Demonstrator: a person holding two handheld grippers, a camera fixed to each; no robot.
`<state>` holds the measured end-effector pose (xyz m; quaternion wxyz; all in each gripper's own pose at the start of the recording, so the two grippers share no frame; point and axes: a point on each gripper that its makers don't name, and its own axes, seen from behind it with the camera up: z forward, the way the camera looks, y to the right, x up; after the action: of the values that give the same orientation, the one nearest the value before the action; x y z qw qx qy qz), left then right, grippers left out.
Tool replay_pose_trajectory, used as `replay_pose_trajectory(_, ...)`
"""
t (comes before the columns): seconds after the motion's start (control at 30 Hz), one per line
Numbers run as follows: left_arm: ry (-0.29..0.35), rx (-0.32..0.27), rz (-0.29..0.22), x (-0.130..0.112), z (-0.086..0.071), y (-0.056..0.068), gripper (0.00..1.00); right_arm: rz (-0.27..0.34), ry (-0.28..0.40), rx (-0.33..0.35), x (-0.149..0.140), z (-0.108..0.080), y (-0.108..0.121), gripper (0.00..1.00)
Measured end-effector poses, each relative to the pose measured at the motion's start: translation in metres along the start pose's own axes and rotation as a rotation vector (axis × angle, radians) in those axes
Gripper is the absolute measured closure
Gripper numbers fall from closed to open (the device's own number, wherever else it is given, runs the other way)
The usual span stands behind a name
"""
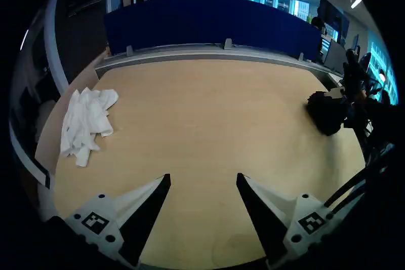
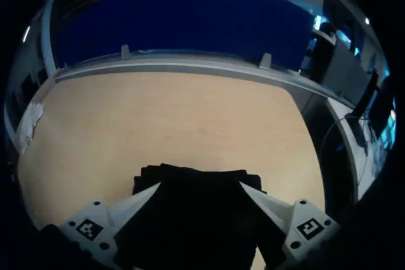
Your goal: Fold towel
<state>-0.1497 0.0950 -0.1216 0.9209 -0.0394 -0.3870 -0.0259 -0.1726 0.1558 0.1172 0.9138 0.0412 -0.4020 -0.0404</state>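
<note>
Left claw (image 1: 202, 175) hangs wide apart over the light wooden table (image 1: 212, 108), nothing between its fingers. A crumpled white cloth towel (image 1: 86, 120) lies near the table's far left edge. Right claw (image 2: 200, 184) is spread too, fingers straddling a folded black cloth towel (image 2: 197, 209) lying flat at the near edge.

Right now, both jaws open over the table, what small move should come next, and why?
Probably swing the left gripper toward the crumpled white towel: it lies bunched and untouched near the edge of the table, while the black cloth between the open jaws of the right gripper already looks folded flat.
</note>
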Motion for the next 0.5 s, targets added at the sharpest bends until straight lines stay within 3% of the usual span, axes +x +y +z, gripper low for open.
replay_pose_trajectory(0.27,0.01,-0.01,-0.004,-0.001,-0.001,-0.002,0.03,0.016,0.04,0.001,0.007,-0.024,-0.001,0.0)
replay_pose_trajectory(0.5,0.026,-0.031,0.005,-0.001,-0.003,0.0,0.03,0.017,0.091,-0.007,0.011,-0.058,-0.007,0.0)
